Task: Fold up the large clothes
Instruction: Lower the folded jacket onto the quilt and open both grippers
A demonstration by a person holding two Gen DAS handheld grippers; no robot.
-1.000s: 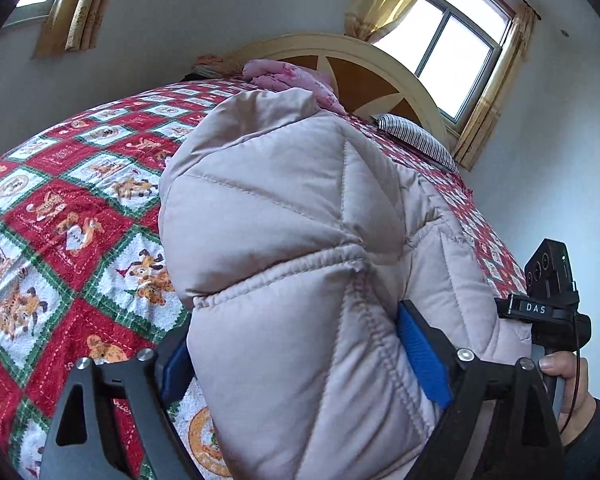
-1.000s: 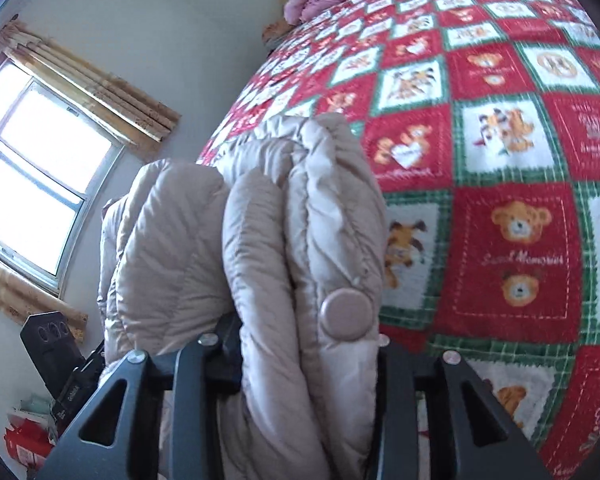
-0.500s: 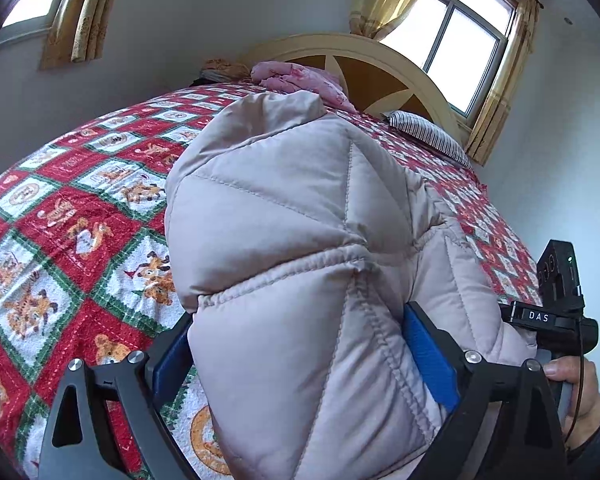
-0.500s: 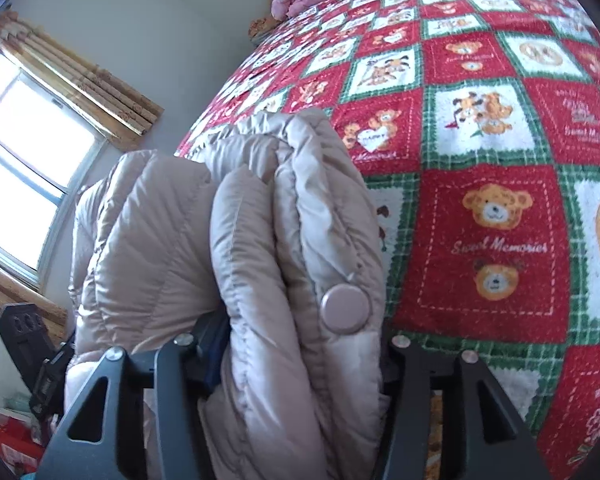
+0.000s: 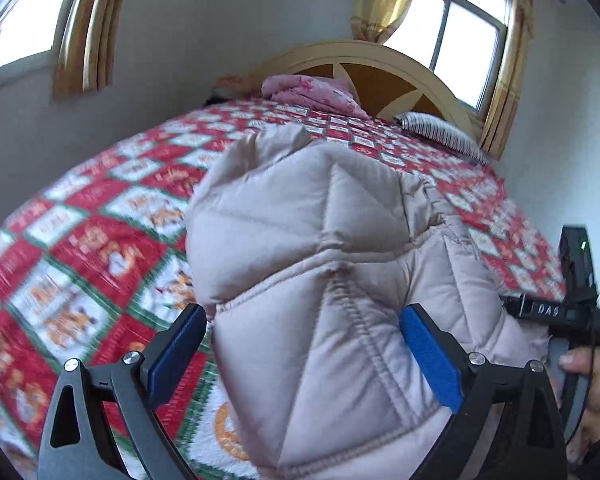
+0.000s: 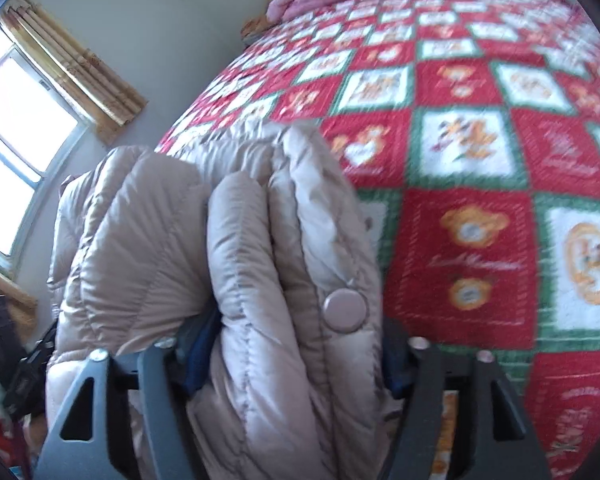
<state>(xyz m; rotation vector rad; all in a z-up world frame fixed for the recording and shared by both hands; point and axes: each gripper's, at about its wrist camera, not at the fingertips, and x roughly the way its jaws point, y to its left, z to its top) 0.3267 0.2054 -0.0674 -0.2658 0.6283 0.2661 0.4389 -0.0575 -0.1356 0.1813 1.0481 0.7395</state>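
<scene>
Red and white teddy bear blanket (image 6: 476, 240) covers the big bed, and the puffy beige coat (image 5: 320, 280) lies folded in a thick bundle on it, close to the near edge. Both grippers are right at the coat, one at each end of the bundle. The left gripper (image 5: 304, 344) has its blue fingers (image 5: 428, 356) spread wide and still opening, with the coat bulging between them. The right gripper (image 6: 296, 344) is opening too, with thick coat folds and a round snap button (image 6: 345, 306) between its fingers. I think both are letting go, so each should pull straight back, away from the coat
</scene>
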